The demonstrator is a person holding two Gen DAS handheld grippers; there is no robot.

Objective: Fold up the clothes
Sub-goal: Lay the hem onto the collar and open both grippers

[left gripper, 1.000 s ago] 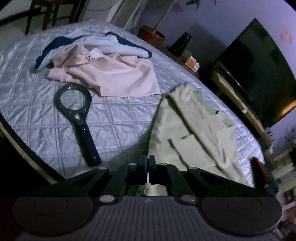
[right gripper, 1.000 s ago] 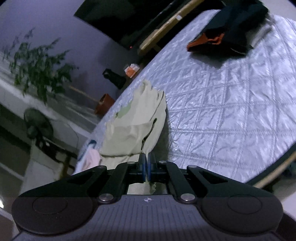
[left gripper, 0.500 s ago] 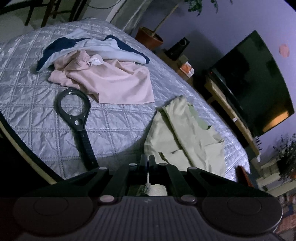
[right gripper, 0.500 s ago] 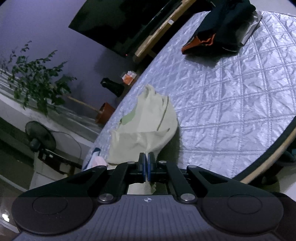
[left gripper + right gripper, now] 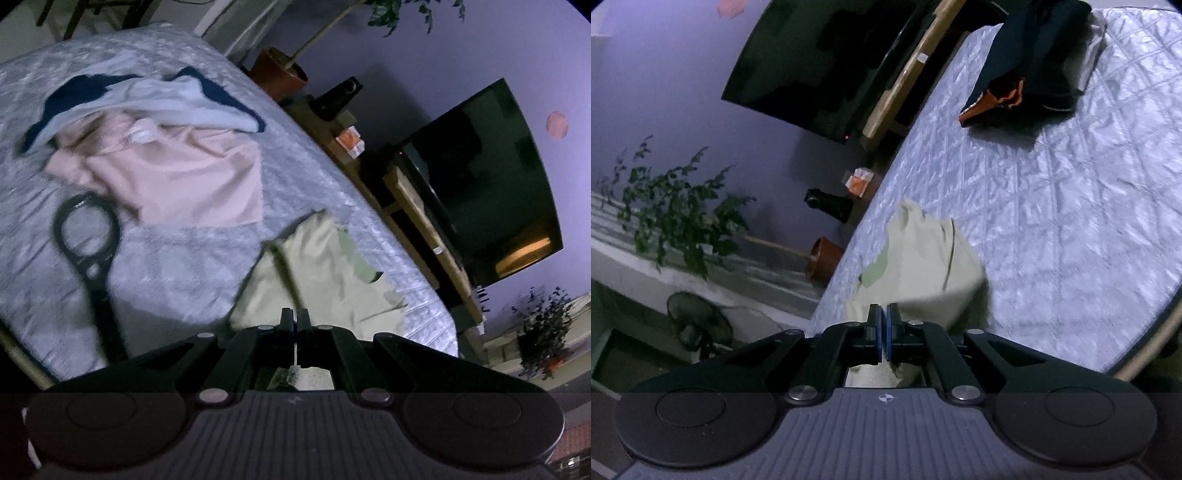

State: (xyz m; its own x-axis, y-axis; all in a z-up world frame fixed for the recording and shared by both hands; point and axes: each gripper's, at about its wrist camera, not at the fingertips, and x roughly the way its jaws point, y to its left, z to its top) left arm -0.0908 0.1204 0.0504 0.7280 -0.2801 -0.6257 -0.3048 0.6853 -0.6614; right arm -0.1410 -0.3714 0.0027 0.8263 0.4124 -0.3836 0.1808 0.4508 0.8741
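Both claws are pinching the near edge of the pale yellow-green garment: the left claw (image 5: 295, 321) and the right claw (image 5: 882, 317) are each pressed together on fabric, and the rest is trailing away over the quilted bed (image 5: 1052, 229). Further out, a black racket-shaped swatter (image 5: 94, 266) and a pink shirt (image 5: 177, 177) are lying around, so I'm guessing a wide swing drags cloth onto them, or the thin pinch slips.

Right gripper (image 5: 885, 321) — jaws pinching pale-green garment (image 5: 923, 258).
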